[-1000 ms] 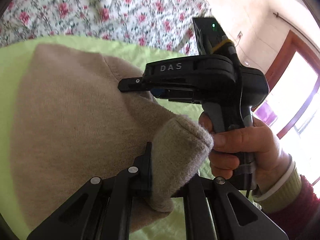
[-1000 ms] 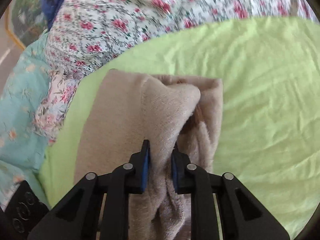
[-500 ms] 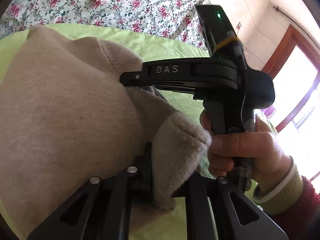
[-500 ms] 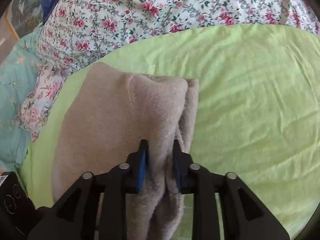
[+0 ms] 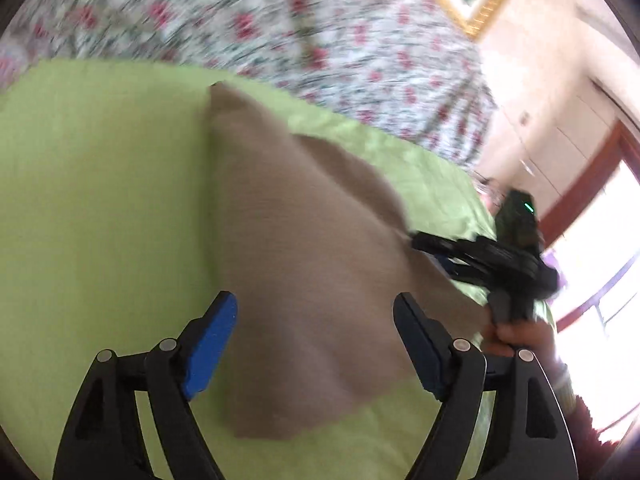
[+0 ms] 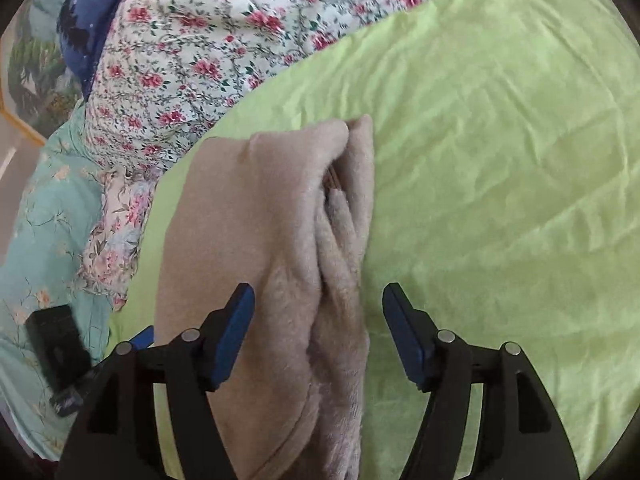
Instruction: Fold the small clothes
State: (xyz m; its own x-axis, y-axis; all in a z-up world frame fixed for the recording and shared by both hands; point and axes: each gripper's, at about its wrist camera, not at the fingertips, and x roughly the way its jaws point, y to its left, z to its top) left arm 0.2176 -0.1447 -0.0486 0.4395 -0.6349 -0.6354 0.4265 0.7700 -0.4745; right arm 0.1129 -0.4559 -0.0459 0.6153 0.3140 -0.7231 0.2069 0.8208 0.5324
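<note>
Looking along the left gripper (image 5: 316, 320), we see its two blue-padded fingers spread wide with nothing between them, hovering above the beige fleecy folded garment (image 5: 304, 248). That garment lies on the lime-green sheet (image 5: 100, 200), with the green showing to its left and along its near edge. This view is blurred, so we cannot make out the folds here. Beyond the sheet, on the far side, runs the white quilt with red flowers (image 5: 280, 28), and a gilt picture frame (image 5: 464, 8) stands against the pale wall at far right.

In the same view the right gripper (image 5: 416, 240) sits at the garment's right edge, held by the person's right hand (image 5: 516, 332); its tips touch or nearly touch the cloth, though blur keeps us from telling which. From its own camera, the right gripper (image 6: 318, 328) also has its fingers parted and holds nothing. The garment (image 6: 248, 240) runs from between those fingers away to the far left, its fluffy layered edges (image 6: 344, 248) stacked along its right side. Green sheet (image 6: 500, 160) spreads to the right. A turquoise flowered cover (image 6: 44, 216) lies at the left.
</note>
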